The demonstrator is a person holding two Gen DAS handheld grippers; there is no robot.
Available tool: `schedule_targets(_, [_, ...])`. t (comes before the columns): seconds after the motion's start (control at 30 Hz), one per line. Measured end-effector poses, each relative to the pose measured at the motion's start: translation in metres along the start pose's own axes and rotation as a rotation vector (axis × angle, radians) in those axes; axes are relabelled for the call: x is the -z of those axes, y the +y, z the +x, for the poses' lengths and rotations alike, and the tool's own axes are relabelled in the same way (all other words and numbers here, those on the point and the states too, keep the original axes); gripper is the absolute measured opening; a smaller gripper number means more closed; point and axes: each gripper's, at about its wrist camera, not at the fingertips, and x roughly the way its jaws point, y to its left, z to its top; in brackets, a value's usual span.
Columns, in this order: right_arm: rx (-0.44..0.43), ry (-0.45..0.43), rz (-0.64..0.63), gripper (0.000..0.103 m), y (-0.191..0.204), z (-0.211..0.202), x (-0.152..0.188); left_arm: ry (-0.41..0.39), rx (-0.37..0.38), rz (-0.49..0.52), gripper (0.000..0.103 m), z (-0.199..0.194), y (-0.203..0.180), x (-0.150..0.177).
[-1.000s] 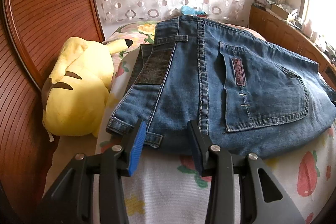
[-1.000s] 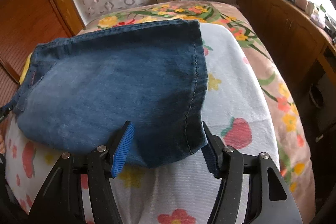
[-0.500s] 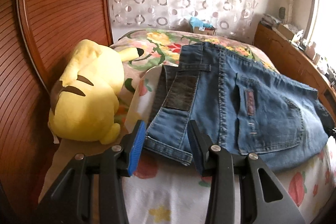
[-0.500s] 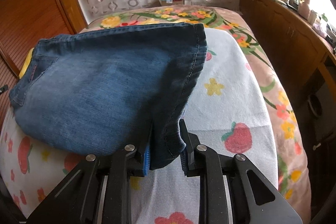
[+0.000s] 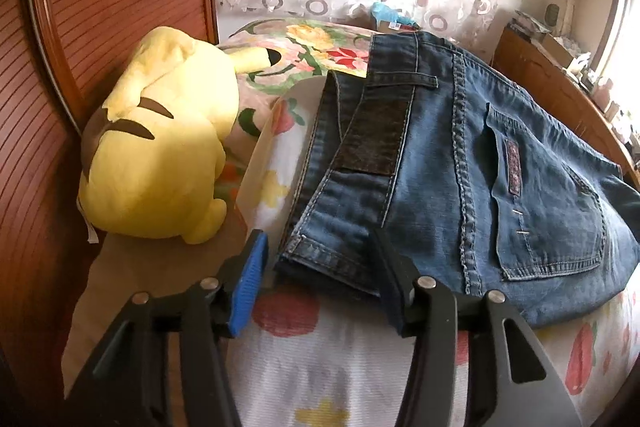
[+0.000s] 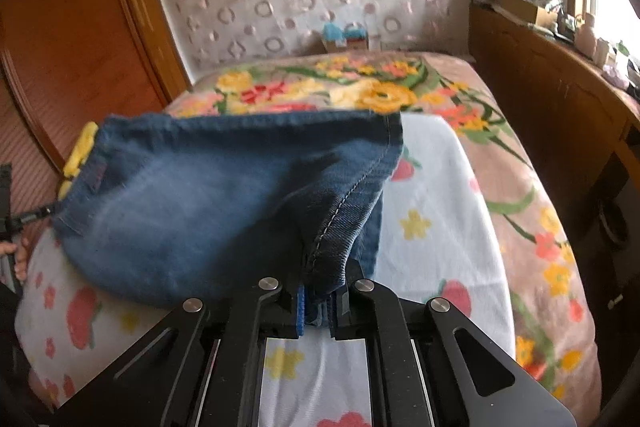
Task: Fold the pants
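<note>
Step in hand: taking hold of both ends of the jeans [image 5: 472, 163], which lie already doubled over on the bed [image 5: 344, 367], for the next fold. At far left a yellow plush toy [image 5: 156, 155] rests against the wooden headboard [image 5: 100, 7], just beside the waistband. The left hand-held gripper [image 5: 320, 291] has its jaws spread, having just been opening; the near waistband corner lies between them, apart from the blue pad but close against or overlapped by the dark finger, so no pinch is made yet. To the right, at the hem end, the right hand-held gripper [image 6: 320, 307] has just been closing and now pinches the denim edge by its stitched seam, the cloth raised off the floral towel [image 6: 432, 211]. Judged next move: the left jaws must close on the waistband corner, then both ends can be carried together, keeping edges aligned.
</note>
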Motion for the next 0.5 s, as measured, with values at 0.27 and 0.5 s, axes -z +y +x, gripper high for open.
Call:
schedule_targets(0.27, [-0.01, 0.0, -0.012, 0.005, 0.001, 0.005, -0.004, -0.02, 0.014, 0.01, 0.036, -0.004, -0.004, 0.002])
schedule_targets(0.5, [-0.02, 0.005, -0.003, 0.005, -0.002, 0.007, -0.005, -0.066, 0.011, 0.064, 0.013, -0.021, -0.013, -0.002])
